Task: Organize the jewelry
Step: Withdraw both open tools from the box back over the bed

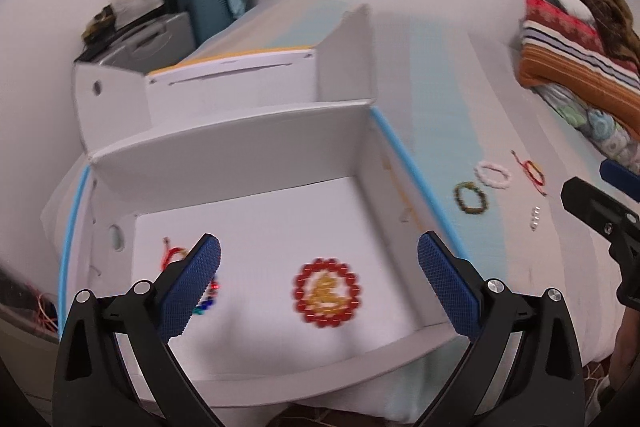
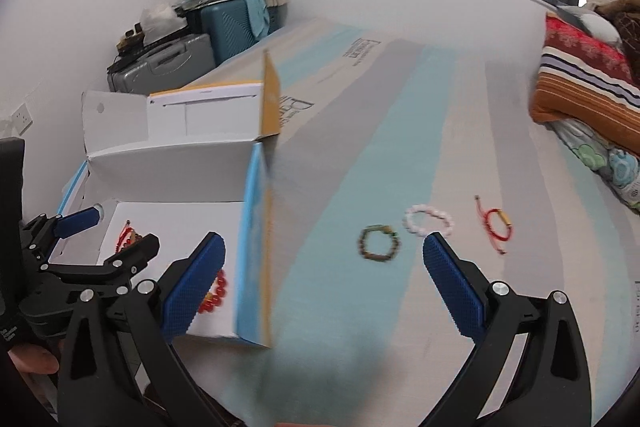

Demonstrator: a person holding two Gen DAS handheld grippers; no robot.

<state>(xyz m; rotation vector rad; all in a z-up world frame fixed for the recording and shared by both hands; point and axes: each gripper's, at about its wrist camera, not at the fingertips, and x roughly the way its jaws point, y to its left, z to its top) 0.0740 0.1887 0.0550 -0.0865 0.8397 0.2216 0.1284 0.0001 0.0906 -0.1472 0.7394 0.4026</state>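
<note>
Both wide and empty, left gripper [image 1: 319,287] over the box [image 1: 404,163] with red bracelet [image 1: 328,293] inside, right gripper [image 2: 324,277] near green bracelet [image 2: 379,243], white bracelet [image 2: 429,221] and red string bracelet [image 2: 495,225] left ahead.

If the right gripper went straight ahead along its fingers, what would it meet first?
Probably the dark green bead bracelet on the striped bed sheet: it lies between the open right gripper fingers. The white bead bracelet lies just beyond. Depth is uncertain.
</note>
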